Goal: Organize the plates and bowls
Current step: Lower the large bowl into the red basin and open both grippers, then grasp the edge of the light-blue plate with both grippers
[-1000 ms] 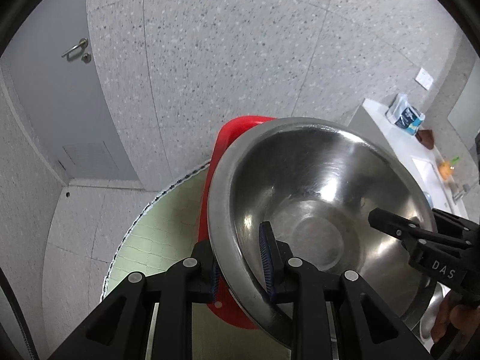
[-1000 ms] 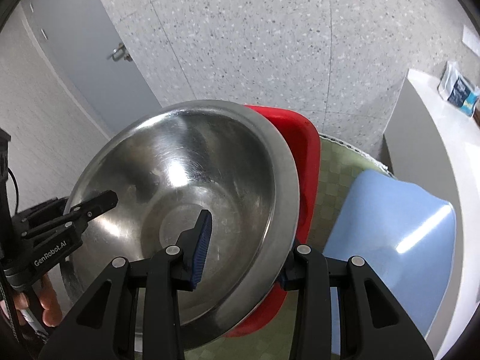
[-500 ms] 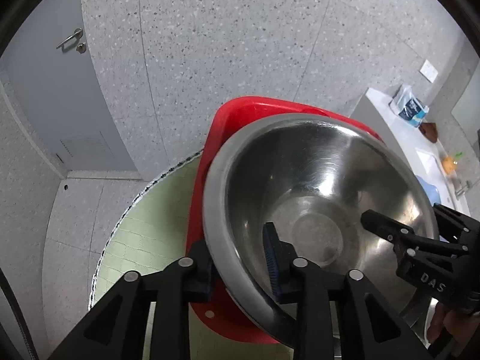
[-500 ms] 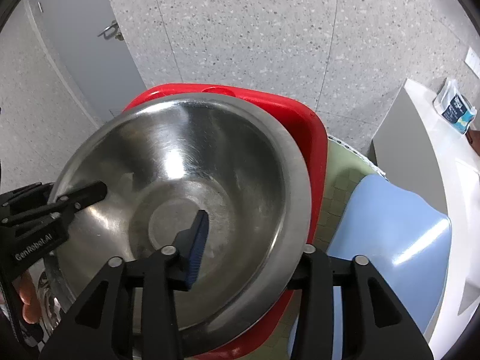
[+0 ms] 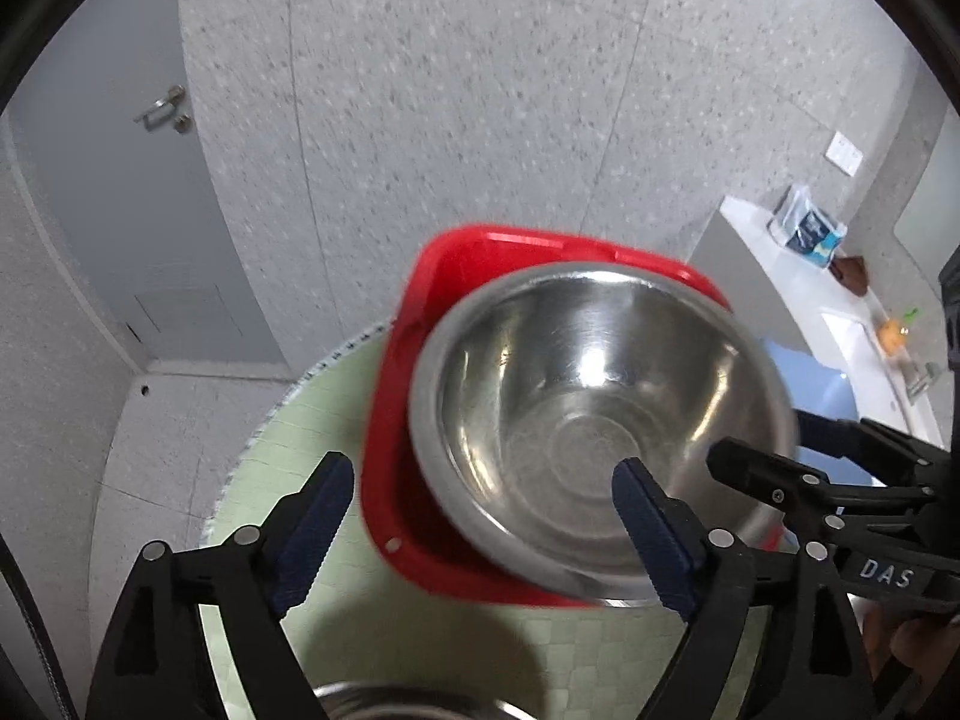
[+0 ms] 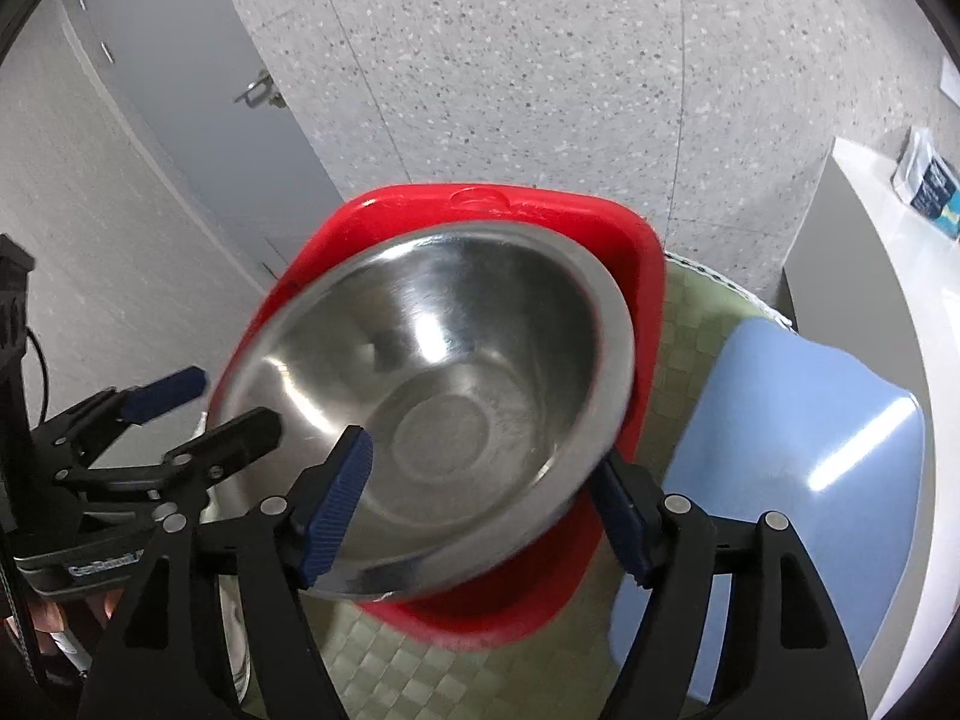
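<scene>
A large steel bowl (image 5: 600,420) sits tilted in a red plastic basin (image 5: 408,408) on a round green-checked table (image 5: 288,432). It also shows in the right wrist view (image 6: 432,408) inside the basin (image 6: 642,312). My left gripper (image 5: 480,504) is open, its jaws wide apart and off the bowl's rim. My right gripper (image 6: 480,510) is open, its jaws on either side of the bowl's near rim. Each gripper shows in the other's view: the right one (image 5: 780,480), the left one (image 6: 198,414).
A blue plastic basin (image 6: 798,456) lies to the right of the red one. Another steel rim (image 5: 408,705) shows at the bottom of the left wrist view. A white counter (image 5: 798,276) with a packet stands at right. A speckled wall and a grey door (image 5: 108,180) are behind.
Both grippers held the bowl's rim and lowered it into the red basin. Now both have opened and drawn back, and the bowl rests in the basin.
</scene>
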Demonstrator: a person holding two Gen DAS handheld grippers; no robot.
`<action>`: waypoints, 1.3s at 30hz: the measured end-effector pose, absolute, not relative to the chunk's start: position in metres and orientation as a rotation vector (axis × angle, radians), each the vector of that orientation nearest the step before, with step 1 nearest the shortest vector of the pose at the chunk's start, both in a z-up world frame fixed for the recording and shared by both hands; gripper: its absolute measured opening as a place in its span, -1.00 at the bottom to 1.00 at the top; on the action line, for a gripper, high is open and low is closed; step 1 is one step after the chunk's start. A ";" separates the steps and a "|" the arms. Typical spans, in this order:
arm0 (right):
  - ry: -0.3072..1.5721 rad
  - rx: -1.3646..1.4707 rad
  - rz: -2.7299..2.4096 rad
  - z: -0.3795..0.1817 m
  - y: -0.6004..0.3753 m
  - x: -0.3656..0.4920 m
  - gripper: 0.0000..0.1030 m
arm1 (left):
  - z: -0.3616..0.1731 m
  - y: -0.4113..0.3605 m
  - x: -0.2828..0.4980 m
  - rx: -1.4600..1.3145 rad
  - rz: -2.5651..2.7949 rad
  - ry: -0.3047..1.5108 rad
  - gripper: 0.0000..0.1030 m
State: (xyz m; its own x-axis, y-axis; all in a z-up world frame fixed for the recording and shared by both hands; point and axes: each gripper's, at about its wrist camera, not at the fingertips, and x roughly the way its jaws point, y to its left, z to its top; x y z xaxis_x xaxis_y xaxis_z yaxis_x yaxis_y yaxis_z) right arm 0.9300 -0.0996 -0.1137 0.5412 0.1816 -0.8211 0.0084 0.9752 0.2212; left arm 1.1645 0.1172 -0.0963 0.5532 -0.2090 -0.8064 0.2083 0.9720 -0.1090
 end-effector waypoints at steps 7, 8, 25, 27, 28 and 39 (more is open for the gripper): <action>0.933 0.219 0.111 -0.093 -0.112 0.894 0.49 | -0.067 0.146 1.103 -0.044 -0.183 0.885 0.77; 0.922 0.221 0.118 -0.089 -0.112 0.886 0.49 | -0.064 0.149 1.095 -0.045 -0.170 0.877 0.78; 0.802 0.232 0.110 -0.055 -0.157 0.792 0.56 | -0.043 0.095 0.934 -0.063 -0.179 0.816 0.88; 0.801 0.235 0.083 -0.056 -0.175 0.789 0.56 | -0.046 0.069 0.931 -0.062 -0.209 0.824 0.88; 0.803 0.234 0.071 -0.057 -0.182 0.788 0.56 | -0.047 0.058 0.931 -0.057 -0.218 0.826 0.88; 0.901 0.311 -0.067 -0.108 -0.285 0.804 0.56 | -0.092 -0.048 0.976 -0.084 -0.212 0.953 0.88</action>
